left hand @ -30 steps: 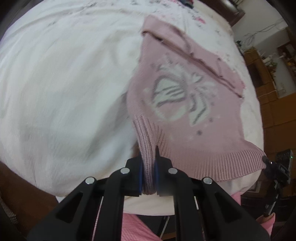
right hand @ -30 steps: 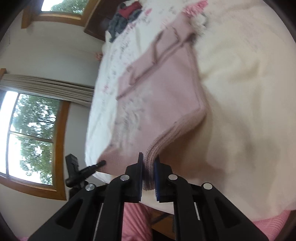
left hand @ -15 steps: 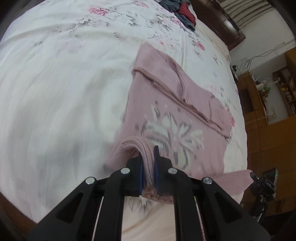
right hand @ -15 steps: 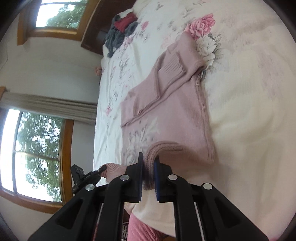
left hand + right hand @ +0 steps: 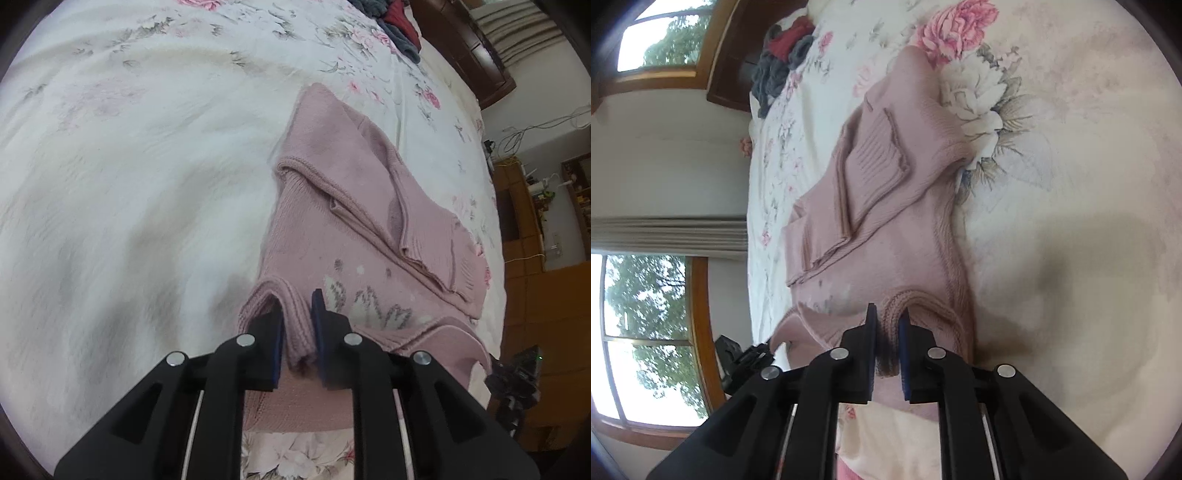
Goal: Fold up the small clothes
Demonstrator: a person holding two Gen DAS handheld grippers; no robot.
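Observation:
A small pink knit sweater (image 5: 332,221) lies on the floral bedspread with both sleeves folded across its body. Its ribbed bottom hem is doubled up over the lower body, hiding part of the white flower pattern (image 5: 369,306). My left gripper (image 5: 297,314) is shut on one corner of that hem. In the right wrist view the same sweater (image 5: 886,206) stretches away from my right gripper (image 5: 888,321), which is shut on the other hem corner. The other gripper's tip (image 5: 513,373) shows at the right edge of the left wrist view.
The bedspread (image 5: 129,184) is white with pink flowers. A pile of grey and red clothes (image 5: 783,55) lies at the far end by the dark headboard. Windows (image 5: 646,332) and a curtain fill the wall on one side, wooden cabinets (image 5: 535,258) the other.
Both grippers carried the hem forward over the sweater's body, from the near bed edge toward the folded sleeves. The flower pattern is now mostly covered by the folded part.

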